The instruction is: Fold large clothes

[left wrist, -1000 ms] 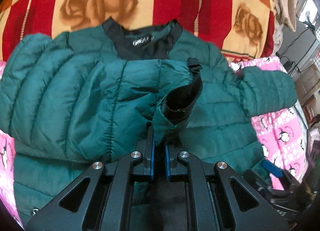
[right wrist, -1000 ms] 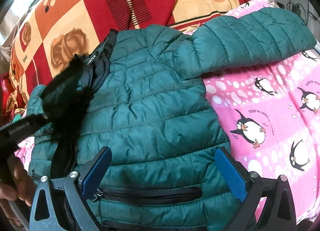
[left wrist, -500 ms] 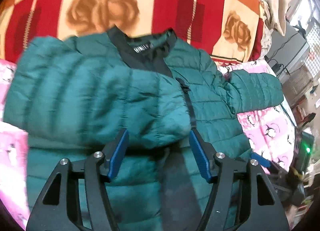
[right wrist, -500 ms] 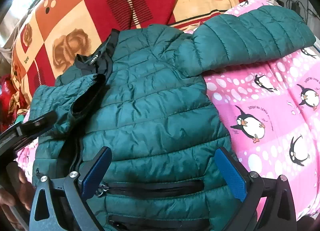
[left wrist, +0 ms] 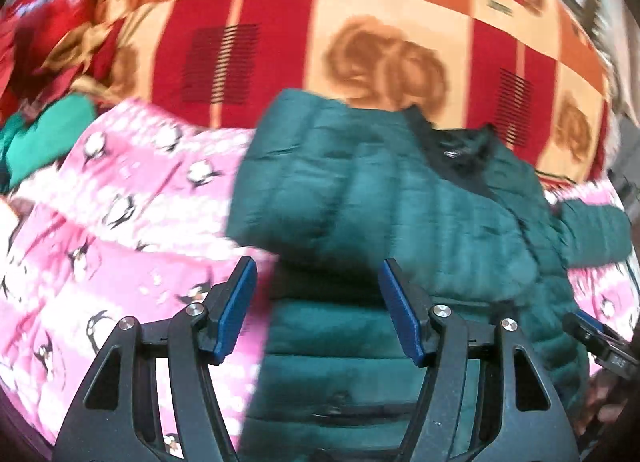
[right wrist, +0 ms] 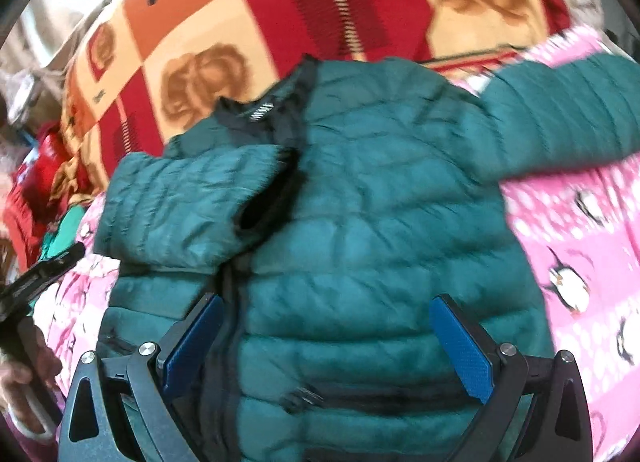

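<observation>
1. Biggest worry is the jacket itself. It's lying front-up on the pink penguin blanket on the bed, and puffy stuff like this loves to spring back. I'd guess any fold pops open if nothing presses it flat.
2. The left sleeve is folded across the chest, but loosely, cuff gaping. A bump from either claw could drag it off again.
3. The right sleeve sticks straight out sideways, not folded yet. Grab it too near the cuff and the slippery shell probably slides out.
4. Left claw is open, nothing in it, off by the jacket's edge.
5. Right claw is spread wide and empty over the lower front; it could snag the zipper.
</observation>
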A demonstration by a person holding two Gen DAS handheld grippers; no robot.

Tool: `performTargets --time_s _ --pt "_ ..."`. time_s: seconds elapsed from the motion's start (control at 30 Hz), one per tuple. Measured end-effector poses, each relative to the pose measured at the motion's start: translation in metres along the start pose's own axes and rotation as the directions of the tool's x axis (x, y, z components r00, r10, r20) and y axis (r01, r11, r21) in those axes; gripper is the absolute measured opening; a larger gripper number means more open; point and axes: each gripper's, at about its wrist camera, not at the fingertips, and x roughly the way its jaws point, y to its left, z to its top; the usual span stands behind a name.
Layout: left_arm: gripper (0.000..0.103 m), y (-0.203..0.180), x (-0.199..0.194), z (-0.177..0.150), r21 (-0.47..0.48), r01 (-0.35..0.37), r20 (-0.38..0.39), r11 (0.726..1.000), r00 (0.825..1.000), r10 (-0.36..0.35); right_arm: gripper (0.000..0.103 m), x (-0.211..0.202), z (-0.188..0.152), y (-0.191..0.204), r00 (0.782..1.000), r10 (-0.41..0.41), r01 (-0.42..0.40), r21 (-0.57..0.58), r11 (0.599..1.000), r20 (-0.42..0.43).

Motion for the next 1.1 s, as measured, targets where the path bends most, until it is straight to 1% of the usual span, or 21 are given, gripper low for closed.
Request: performTargets --time_s 0.17,0.43,0.47,0.5,0.57,0.63,0.67,0.7,0.73,0.8,0.83,0.9,0.93,1.0,1.1 --pt "0.064 0.015 0.016 -0.005 -0.058 -0.014 -0.018 0.998 1.000 0.013 0.103 0.022 0.013 0.016 1.000 0.018 -0.018 -0.022 1.000 -0.024" --pt "0.064 0.014 0.045 0.003 -0.107 -0.006 -0.035 0.994 0.999 0.002 0.103 0.051 0.031 0.024 0.999 0.032 -0.033 -0.015 0.999 -0.038" --pt "0.064 0.014 0.047 0.003 -0.110 -0.005 -0.039 0.994 0.999 0.001 0.101 0.053 0.033 0.025 0.999 0.032 -0.033 -0.022 0.999 -0.035" --pt "0.064 0.013 0.050 0.004 -0.112 -0.003 -0.042 0.994 0.999 -0.002 0.095 0.056 0.036 0.027 0.999 0.032 -0.033 -0.036 0.999 -0.032" --pt "0.064 0.012 0.055 0.003 -0.116 -0.003 -0.049 0.993 0.999 -0.003 0.085 0.064 0.041 0.029 0.999 0.018 -0.020 -0.054 0.998 -0.041" --pt "0.064 0.011 0.058 0.001 -0.118 0.001 -0.054 0.993 0.998 -0.008 0.079 0.071 0.045 0.031 0.999 0.021 -0.024 -0.063 0.998 -0.042" --pt "0.064 0.011 0.059 0.001 -0.119 0.002 -0.056 0.993 0.998 -0.009 0.074 0.074 0.046 0.032 0.999 0.023 -0.026 -0.069 0.997 -0.039" --pt "0.064 0.011 0.060 0.000 -0.119 0.003 -0.057 0.993 0.998 -0.010 0.067 0.077 0.048 0.033 0.999 0.019 -0.022 -0.076 0.997 -0.038" --pt "0.064 0.011 0.060 0.000 -0.119 0.005 -0.057 0.993 0.998 -0.012 0.063 0.080 0.049 0.035 0.999 0.023 -0.026 -0.084 0.996 -0.035" --pt "0.064 0.012 0.060 0.000 -0.122 0.008 -0.059 0.992 0.998 -0.015 0.047 0.084 0.051 0.042 0.999 0.046 -0.049 -0.117 0.992 -0.025" --pt "0.064 0.013 0.061 0.000 -0.126 0.008 -0.061 0.992 0.998 -0.015 0.044 0.086 0.051 0.046 0.999 0.043 -0.045 -0.147 0.988 -0.016" --pt "0.064 0.014 0.061 0.000 -0.135 0.010 -0.063 0.991 0.998 -0.019 0.031 0.089 0.050 0.054 1.000 0.022 -0.020 -0.202 0.979 0.005" --pt "0.064 0.016 0.060 0.000 -0.141 0.011 -0.064 0.990 0.998 -0.020 0.029 0.089 0.050 0.058 1.000 0.002 0.003 -0.235 0.972 0.021" --pt "0.064 0.018 0.057 0.000 -0.148 0.009 -0.063 0.989 0.998 -0.019 0.020 0.084 0.052 0.062 0.999 -0.005 0.018 -0.268 0.963 0.050" --pt "0.064 0.020 0.054 0.000 -0.144 0.009 -0.057 0.990 0.998 -0.017 0.017 0.069 0.060 0.062 0.994 0.007 0.024 -0.288 0.957 0.106"
